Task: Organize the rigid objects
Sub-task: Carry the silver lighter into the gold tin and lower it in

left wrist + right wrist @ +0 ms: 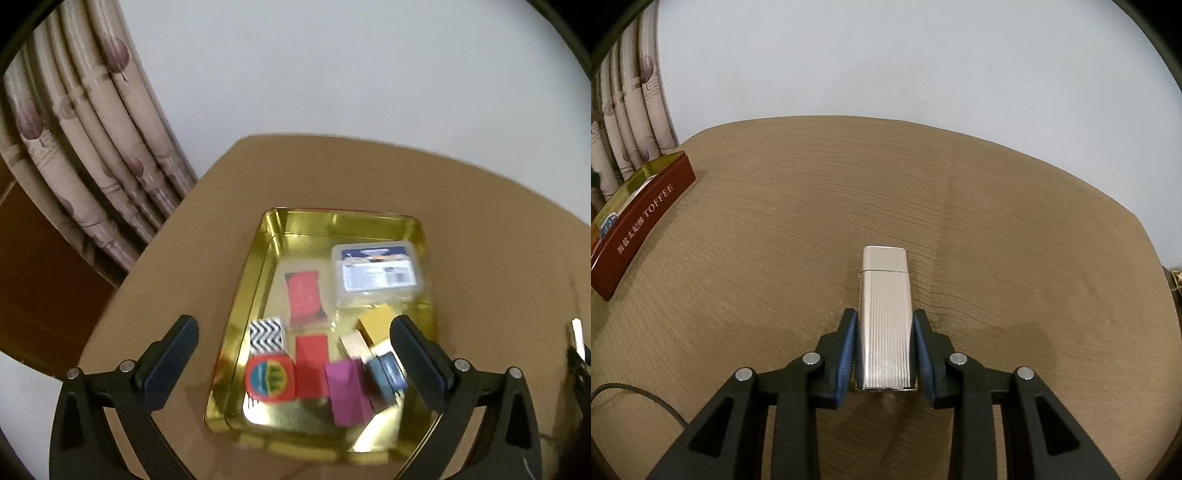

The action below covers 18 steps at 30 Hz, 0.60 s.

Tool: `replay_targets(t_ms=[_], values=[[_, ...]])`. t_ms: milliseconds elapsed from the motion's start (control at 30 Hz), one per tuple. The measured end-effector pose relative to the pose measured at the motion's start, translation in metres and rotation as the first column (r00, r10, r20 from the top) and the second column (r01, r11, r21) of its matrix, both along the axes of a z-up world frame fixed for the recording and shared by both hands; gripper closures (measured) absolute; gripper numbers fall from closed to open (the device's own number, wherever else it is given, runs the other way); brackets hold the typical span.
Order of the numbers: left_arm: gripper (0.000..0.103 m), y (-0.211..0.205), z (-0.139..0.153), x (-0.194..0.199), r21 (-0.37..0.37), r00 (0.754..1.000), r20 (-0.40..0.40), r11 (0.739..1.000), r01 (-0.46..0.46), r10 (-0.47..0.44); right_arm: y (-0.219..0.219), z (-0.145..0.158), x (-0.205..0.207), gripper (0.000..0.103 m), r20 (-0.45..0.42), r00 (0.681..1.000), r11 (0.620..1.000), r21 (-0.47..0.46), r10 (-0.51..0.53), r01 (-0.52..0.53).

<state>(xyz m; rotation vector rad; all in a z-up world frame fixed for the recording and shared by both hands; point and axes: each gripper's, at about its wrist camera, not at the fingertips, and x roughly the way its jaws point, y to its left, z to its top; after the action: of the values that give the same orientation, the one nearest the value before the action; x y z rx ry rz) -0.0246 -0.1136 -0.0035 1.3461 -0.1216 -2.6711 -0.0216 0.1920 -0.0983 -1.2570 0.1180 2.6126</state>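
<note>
A gold tin tray [258, 266] sits on the brown table and holds several small boxes: a clear plastic case [376, 273], a red box [304, 295], a zigzag black-and-white box [266, 334], a magenta box [347, 391] and a round red-and-blue tin [269, 378]. My left gripper [295, 347] is open and empty, hovering above the tray. My right gripper [884, 347] is shut on a silver ribbed lighter [884, 314] low over the table. The tray's red side, marked TOFFEE, shows at the far left of the right wrist view [642, 221].
The brown table [1034, 240] ends at a white wall behind. Patterned curtains [92, 147] hang at the back left. A black cable [635, 395] lies at the near left. Part of the other gripper [578, 343] shows at the left view's right edge.
</note>
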Motion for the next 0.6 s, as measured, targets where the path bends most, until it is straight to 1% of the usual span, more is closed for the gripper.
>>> replay_targets(t_ms=[100,200,267,400,467,567,600], values=[[0.0,-0.006,0.004,0.023,0.007,0.999,-0.042,1.0,-0.016,0.017,-0.007,0.0,-0.004,0.073,0.007,1.0,1.0,0.021,-0.013,0.013],[0.0,-0.007,0.002,0.043,-0.027,0.997,-0.073,0.999,-0.031,0.029,-0.011,0.001,-0.005,0.073,0.019,0.999,0.999,0.024,-0.029,0.029],[0.0,-0.006,-0.001,0.058,-0.031,0.996,-0.086,0.999,-0.028,0.025,-0.016,0.003,-0.007,0.073,0.023,0.999,0.999,0.03,-0.033,0.032],[0.0,-0.008,-0.007,0.063,-0.024,0.997,-0.075,1.0,-0.008,0.007,-0.036,0.007,-0.013,0.073,0.029,1.0,1.0,0.017,-0.003,0.003],[0.0,-0.01,-0.008,0.067,-0.019,0.997,-0.074,1.0,-0.008,0.006,-0.053,0.011,-0.018,0.073,0.029,0.999,1.0,0.013,0.027,-0.028],[0.0,-0.012,-0.009,0.073,-0.069,0.996,-0.09,0.998,0.005,-0.011,-0.079,0.021,-0.026,0.073,0.017,0.997,0.997,0.009,0.082,-0.082],[0.0,-0.013,-0.008,0.075,-0.072,0.995,-0.094,0.997,0.011,-0.018,-0.086,0.024,-0.028,0.073,0.013,0.995,0.995,0.01,0.096,-0.096]])
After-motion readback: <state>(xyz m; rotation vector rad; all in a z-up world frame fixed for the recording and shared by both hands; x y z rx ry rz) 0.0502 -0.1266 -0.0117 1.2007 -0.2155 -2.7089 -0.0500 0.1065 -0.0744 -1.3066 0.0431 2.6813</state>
